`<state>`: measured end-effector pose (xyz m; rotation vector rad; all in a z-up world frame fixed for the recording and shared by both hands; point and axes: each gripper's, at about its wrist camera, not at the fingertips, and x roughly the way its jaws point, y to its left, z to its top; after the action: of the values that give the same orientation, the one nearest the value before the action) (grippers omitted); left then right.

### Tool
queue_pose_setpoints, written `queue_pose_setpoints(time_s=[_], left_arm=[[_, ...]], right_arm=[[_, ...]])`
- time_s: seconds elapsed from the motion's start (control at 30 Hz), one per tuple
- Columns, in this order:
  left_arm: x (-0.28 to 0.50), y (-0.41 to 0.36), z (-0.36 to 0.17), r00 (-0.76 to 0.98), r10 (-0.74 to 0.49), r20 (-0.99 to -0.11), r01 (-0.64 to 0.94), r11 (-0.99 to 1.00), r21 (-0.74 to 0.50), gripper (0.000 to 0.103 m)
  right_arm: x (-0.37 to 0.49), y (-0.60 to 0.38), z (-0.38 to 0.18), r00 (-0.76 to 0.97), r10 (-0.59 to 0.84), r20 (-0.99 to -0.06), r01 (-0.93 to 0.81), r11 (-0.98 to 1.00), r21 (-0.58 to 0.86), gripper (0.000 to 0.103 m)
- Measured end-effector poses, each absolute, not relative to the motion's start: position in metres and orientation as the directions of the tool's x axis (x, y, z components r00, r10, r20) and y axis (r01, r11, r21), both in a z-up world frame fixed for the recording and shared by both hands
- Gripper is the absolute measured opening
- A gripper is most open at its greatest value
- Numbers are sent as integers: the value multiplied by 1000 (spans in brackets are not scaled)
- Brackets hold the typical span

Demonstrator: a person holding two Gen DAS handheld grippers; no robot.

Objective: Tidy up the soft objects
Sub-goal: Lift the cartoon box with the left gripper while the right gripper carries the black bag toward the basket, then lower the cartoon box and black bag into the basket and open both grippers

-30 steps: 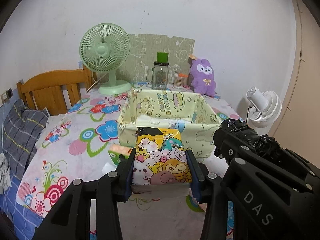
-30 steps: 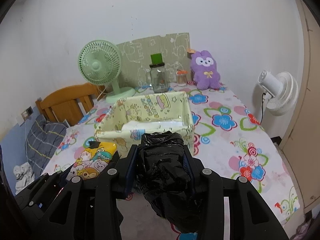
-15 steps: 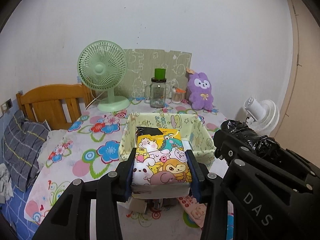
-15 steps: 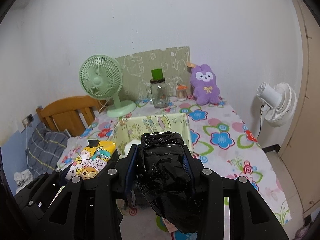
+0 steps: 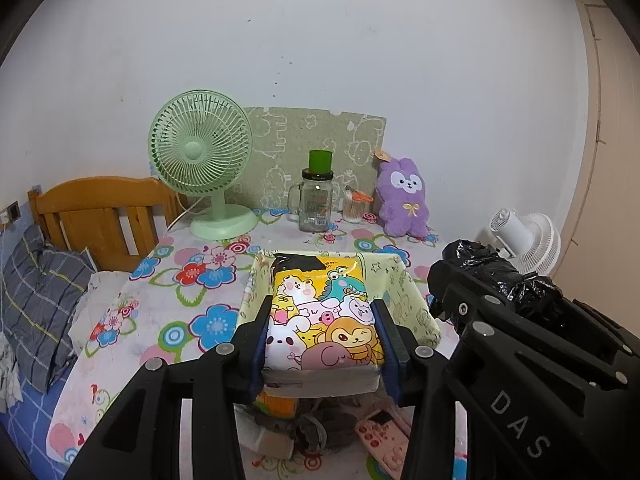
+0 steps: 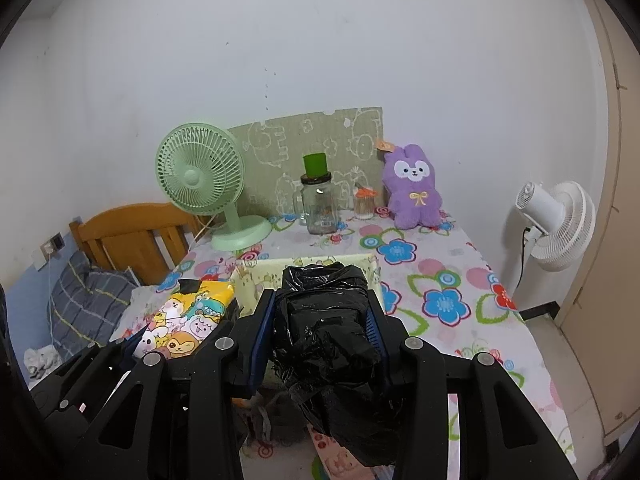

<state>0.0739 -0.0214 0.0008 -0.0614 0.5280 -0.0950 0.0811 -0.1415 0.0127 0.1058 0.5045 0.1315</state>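
My left gripper [image 5: 322,330] is shut on a yellow cartoon-animal tissue pack [image 5: 320,316], held high above the table in front of the pale yellow fabric bin [image 5: 416,304]. The pack also shows in the right wrist view [image 6: 188,320]. My right gripper [image 6: 320,328] is shut on a crumpled black plastic bag [image 6: 324,320], also held up, with the bin [image 6: 256,284] beyond it. In the left wrist view the right gripper and bag [image 5: 504,280] sit at the right.
On the flowered tablecloth [image 5: 192,280] stand a green fan [image 5: 202,164], a glass jar with green lid [image 5: 316,196], a small jar [image 5: 354,208] and a purple plush [image 5: 402,200]. Small items and a pink remote [image 5: 384,436] lie below. A wooden headboard [image 5: 100,216] is left, a white fan [image 6: 556,224] right.
Both grippers have risen and pulled back with their loads. The bin and table now look smaller and lower. Items below the grippers have come into view.
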Motion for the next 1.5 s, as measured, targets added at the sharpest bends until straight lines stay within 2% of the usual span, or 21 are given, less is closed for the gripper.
queue_pose_setpoints(time_s=[0.9, 1.4, 1.5], left_arm=[[158, -20, -17, 834, -122, -538, 96, 993, -76, 47], [204, -20, -48, 774, -139, -617, 101, 990, -97, 48], [210, -20, -54, 762, -139, -633, 98, 990, -100, 52]], right_arm=[[166, -139, -6, 855, 197, -479, -125, 976, 180, 45], [219, -136, -36, 818, 217, -532, -128, 972, 199, 45], [226, -136, -42, 808, 223, -545, -133, 971, 200, 46]])
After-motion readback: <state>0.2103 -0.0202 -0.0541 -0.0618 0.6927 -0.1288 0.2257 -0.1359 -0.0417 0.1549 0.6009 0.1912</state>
